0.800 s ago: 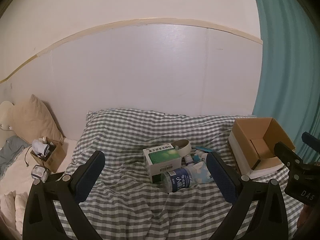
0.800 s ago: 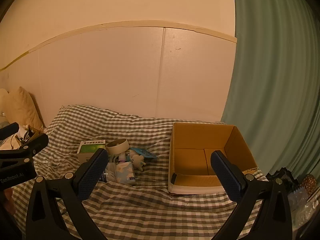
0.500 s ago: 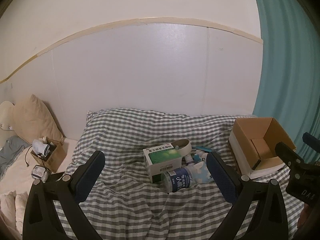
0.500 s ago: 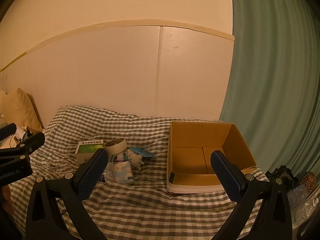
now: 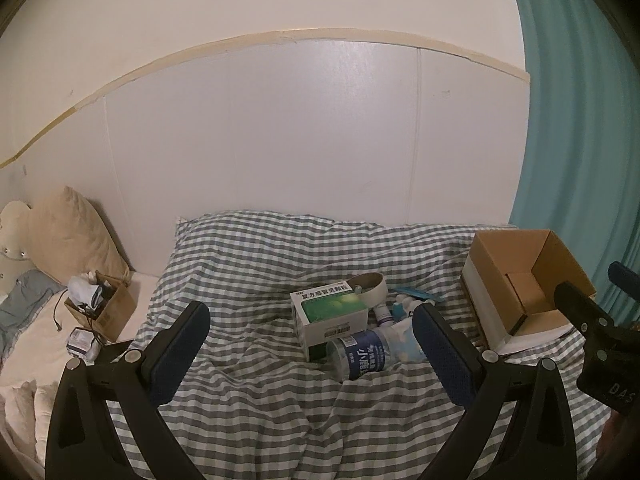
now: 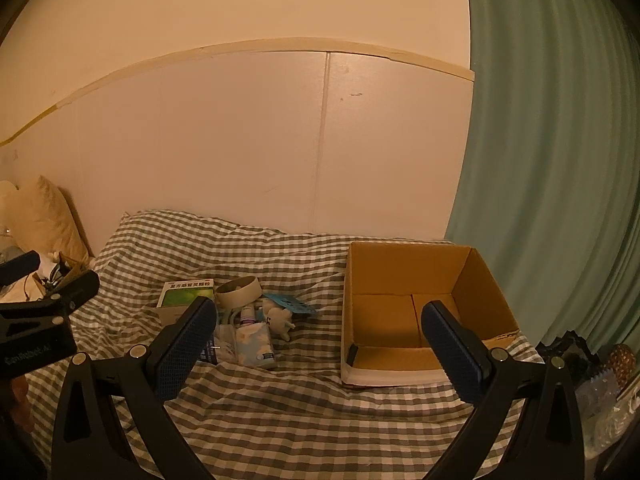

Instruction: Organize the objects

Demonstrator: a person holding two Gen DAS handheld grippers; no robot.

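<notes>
A pile of small items lies mid-bed on the grey checked cover (image 5: 256, 392): a green-and-white medicine box (image 5: 331, 314), a tape roll (image 5: 370, 285), a lying clear bottle with a blue label (image 5: 362, 354), a tissue pack (image 6: 254, 346), a small white plush (image 6: 280, 318). An open, empty cardboard box (image 6: 416, 308) stands to the right, also in the left wrist view (image 5: 520, 284). My left gripper (image 5: 310, 356) is open and empty, short of the pile. My right gripper (image 6: 318, 356) is open and empty, between pile and box.
A beige pillow (image 5: 68, 236) and a small carton of cables (image 5: 100, 304) sit at the far left. A white wall panel (image 5: 280, 140) backs the bed. A teal curtain (image 6: 560, 160) hangs at the right, with bags (image 6: 592, 376) below it.
Both grippers have shifted slightly; the right view has drifted a little to the left, so the cardboard box sits further right in it. Nothing was grasped or moved.
</notes>
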